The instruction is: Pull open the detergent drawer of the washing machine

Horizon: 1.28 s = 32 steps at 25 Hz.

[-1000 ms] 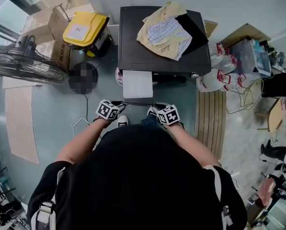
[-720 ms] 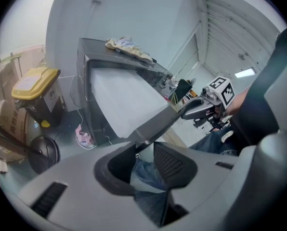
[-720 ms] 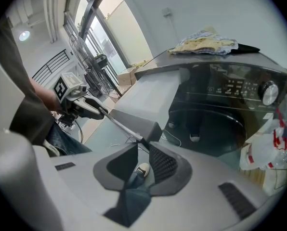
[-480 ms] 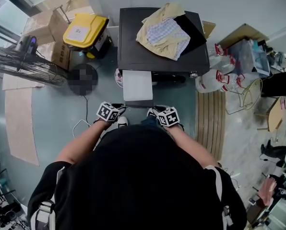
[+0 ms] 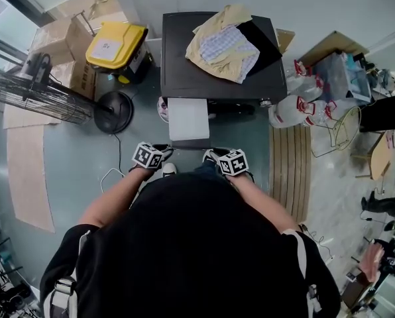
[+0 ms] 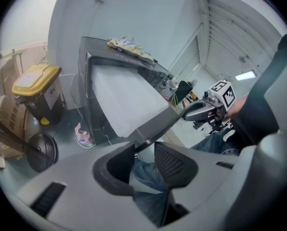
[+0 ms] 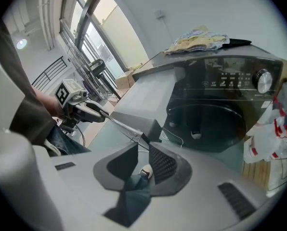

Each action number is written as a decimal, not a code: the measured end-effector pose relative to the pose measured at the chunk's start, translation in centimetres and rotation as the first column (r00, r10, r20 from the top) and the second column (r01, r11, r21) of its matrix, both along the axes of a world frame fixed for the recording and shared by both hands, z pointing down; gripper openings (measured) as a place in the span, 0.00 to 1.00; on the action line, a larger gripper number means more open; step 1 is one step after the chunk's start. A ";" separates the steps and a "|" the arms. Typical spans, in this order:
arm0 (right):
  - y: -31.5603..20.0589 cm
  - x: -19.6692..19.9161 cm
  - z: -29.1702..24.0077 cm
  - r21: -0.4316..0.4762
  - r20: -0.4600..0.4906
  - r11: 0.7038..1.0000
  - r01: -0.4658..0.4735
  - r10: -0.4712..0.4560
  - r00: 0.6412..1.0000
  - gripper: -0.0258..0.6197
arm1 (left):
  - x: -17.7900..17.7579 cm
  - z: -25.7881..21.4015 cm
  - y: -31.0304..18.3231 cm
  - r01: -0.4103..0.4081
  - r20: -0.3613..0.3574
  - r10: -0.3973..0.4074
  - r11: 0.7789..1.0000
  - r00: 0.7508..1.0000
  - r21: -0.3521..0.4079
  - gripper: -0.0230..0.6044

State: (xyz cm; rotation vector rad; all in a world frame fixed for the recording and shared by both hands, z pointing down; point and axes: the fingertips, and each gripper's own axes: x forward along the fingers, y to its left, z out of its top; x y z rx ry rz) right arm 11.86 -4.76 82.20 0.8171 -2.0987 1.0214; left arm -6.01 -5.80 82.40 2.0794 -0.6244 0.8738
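Finishing the pull: the detergent drawer (image 5: 188, 119) stands far out at the left end of the washing machine's (image 5: 211, 78) front. The right gripper (image 7: 143, 150) pinches its front panel (image 6: 158, 124); the left gripper (image 6: 144, 148) is opening its jaws around the panel's other end. Next, probably, the right must let go too.

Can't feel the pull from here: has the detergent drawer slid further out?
No. The detergent drawer juts as far from the front of the washing machine as before.

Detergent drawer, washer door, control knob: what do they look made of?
Detergent drawer: likely plastic, matte white, even and seamless, with a dark grey front. Washer door: glossy dark glass or plastic; it shows reflections. Control knob: silvery with bright highlights; metal or chromed plastic, can't tell.
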 end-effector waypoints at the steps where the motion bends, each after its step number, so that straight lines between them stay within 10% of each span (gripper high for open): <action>1: 0.1 0.1 0.0 -0.002 0.001 1.000 0.000 0.000 1.000 0.15 | -0.1 0.1 0.0 0.001 0.000 -0.001 1.000 1.000 -0.003 0.24; 32: -4.2 3.4 -6.0 0.132 0.020 0.978 -0.161 0.160 0.987 0.12 | -7.8 -4.4 -4.8 0.139 -0.059 -0.133 0.982 0.989 0.130 0.24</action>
